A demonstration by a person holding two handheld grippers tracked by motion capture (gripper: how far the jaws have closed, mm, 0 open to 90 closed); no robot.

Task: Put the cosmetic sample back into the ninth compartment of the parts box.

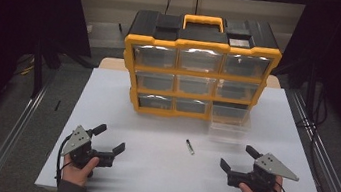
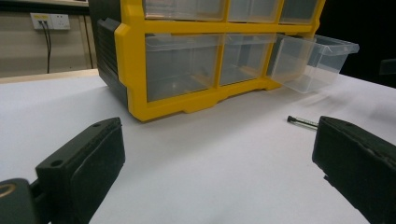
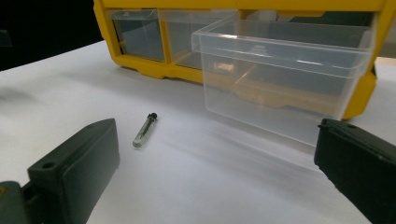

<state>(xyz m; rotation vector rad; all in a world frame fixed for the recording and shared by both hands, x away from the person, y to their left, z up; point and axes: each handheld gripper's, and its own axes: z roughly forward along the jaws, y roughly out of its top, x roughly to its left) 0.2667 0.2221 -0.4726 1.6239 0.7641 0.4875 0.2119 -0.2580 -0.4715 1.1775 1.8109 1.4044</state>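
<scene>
Two released grippers, left gripper [image 1: 112, 138] and right gripper [image 1: 237, 157], flank the small vial [image 1: 190, 147] on the table [image 1: 107, 97]

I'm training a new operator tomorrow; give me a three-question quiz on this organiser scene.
1. True or false: the bottom-right drawer of the yellow organiser is pulled out.
2. What lies on the white table between the two grippers? A) a small vial B) a spanner C) a coin
3. Fill in: the jaws of the left gripper and right gripper stand ____.

Key
1. True; the clear drawer juts forward from its slot.
2. A; the small vial, dark-capped, lies on its side, touched by neither gripper.
3. Open, holding nothing.
</scene>
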